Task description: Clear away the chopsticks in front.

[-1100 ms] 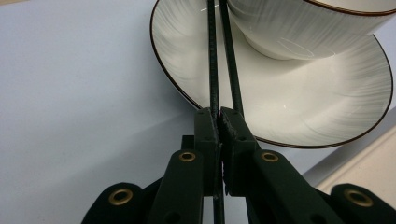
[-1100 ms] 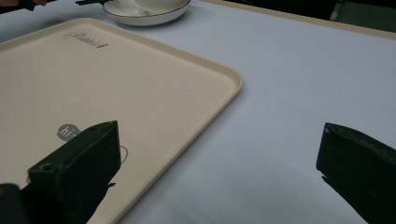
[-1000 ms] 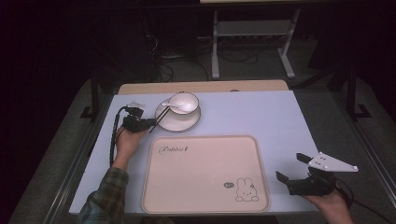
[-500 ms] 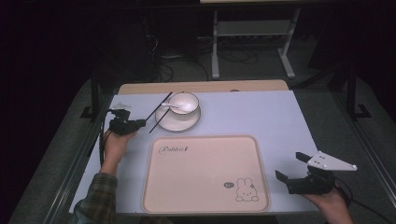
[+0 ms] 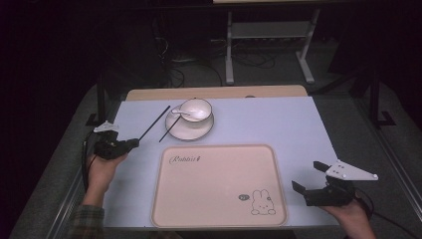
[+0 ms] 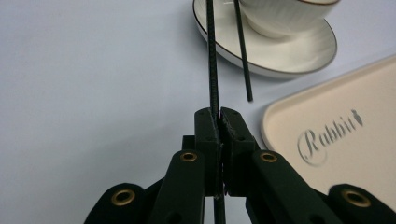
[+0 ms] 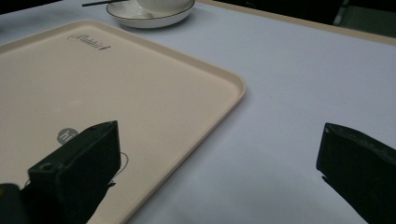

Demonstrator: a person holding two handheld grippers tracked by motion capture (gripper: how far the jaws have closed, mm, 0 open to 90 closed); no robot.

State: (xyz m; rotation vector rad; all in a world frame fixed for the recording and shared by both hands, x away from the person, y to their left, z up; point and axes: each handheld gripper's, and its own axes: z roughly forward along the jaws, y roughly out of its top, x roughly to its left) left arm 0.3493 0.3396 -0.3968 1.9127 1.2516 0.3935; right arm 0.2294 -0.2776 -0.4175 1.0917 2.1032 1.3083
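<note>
Right now I am holding one black chopstick (image 6: 213,70) pinched tight in my left gripper (image 6: 219,116), whose jaws are closing flat on its lower end. In the left gripper view the stick is running straight up from the jaws and its far tip is getting cut off by the top edge, so I cannot tell whether it is touching the saucer (image 6: 299,56) there. In the high view the left gripper (image 5: 130,144) is sitting at the left edge of the desk (image 5: 278,124), with the chopstick (image 5: 154,123) slanting up toward the saucer (image 5: 194,130).

The second chopstick (image 6: 243,56) is lying with one end on the saucer rim, its lower end pointing toward the tray (image 6: 345,154); whether that end is resting on the desk I cannot make out. The cup (image 5: 195,109) is standing on the saucer with a white spoon (image 5: 182,115) in it, though the spoon is small and hard to read.

My right gripper (image 5: 307,177) is waiting wide open and empty, just beside the tray (image 5: 219,219) at its right corner. In the right gripper view its jaws are blurring at the bottom edge, and the tray's rabbit print is partly hiding behind the left one.
</note>
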